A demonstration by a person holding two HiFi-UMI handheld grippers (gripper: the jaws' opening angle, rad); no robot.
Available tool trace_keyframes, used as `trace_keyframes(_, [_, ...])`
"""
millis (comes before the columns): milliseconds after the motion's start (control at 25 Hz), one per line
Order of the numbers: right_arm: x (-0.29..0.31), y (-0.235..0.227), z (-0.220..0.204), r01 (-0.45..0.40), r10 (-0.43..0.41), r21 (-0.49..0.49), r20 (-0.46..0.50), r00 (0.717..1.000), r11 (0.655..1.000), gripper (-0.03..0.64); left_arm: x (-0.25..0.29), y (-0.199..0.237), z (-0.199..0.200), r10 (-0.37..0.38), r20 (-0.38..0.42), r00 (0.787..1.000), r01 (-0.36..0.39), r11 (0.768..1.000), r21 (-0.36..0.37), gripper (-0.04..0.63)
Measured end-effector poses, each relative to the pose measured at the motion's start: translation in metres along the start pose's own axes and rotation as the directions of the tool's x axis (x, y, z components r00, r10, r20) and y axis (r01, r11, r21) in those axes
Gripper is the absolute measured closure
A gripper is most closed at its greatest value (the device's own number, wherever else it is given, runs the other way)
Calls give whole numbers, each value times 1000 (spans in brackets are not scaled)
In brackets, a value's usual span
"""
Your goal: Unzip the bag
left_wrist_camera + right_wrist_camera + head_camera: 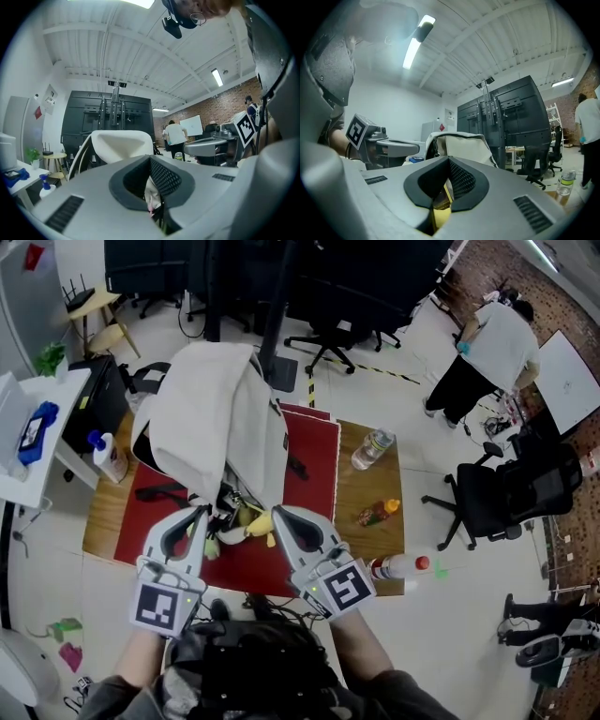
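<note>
Left gripper (202, 513): jaws together, pinching a fold of pale fabric with a pinkish bit in it. That is most likely the edge of the bag (211, 418) next to the zip. Judged purpose: an anchor, so the cloth stays taut and doesn't bunch up when the slider is pulled.

Right gripper (276, 516): jaws also together, clamped on a yellow tab (440, 214). It looks like the zip pull or a tag at the zip's end, but I can't tell which. Both grippers point level and sit just beside each other at the near, low end of the bag, one on each side of the opening. That looks like a brace-and-pull setup, with the right gripper as the likely puller.

The bag is cream or white with dark trim. It stands propped up on the red mat (314, 460), with its top leaning away from the person and its near end facing the grippers. That puts the zip line within reach without any lifting. The head view shows a dark gap with clutter at that near end, so the bag may already be partly open. How far the zip has run can't be read.

The mat lies on a wooden table (370, 486). To the right, well apart from the bag, are a clear water bottle (372, 448), a small orange-capped bottle (378, 513) lying down, and a red-capped bottle (401, 566) at the table's edge. They are clear of the pull path and probably unrelated. A spray bottle (110, 457) stands off the table's left side.

Farther back are office chairs (323, 338) and a person (492, 348) standing by a whiteboard, not involved.
</note>
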State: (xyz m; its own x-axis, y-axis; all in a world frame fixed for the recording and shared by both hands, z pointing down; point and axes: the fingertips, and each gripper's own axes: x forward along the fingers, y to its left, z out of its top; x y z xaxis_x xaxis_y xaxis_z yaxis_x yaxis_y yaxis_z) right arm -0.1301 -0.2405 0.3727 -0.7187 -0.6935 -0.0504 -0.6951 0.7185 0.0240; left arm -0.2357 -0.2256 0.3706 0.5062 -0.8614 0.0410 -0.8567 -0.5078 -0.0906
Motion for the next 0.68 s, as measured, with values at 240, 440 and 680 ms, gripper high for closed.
trace_keyframes(240, [2, -2, -4, -5, 5, -18, -19, 1000, 1000, 618, 5, 1, -3, -3, -12, 1000, 3, 1000, -2, 577])
trace_keyframes(440, [3, -2, -8, -7, 6, -12, -26, 1000, 1000, 618, 7, 2, -3, -9, -7, 1000, 9, 1000, -9, 577])
trace_keyframes(680, [5, -1, -5, -15, 16, 11, -17, 1000, 1000, 618, 6, 2, 10, -10, 10, 1000, 11, 1000, -10, 577])
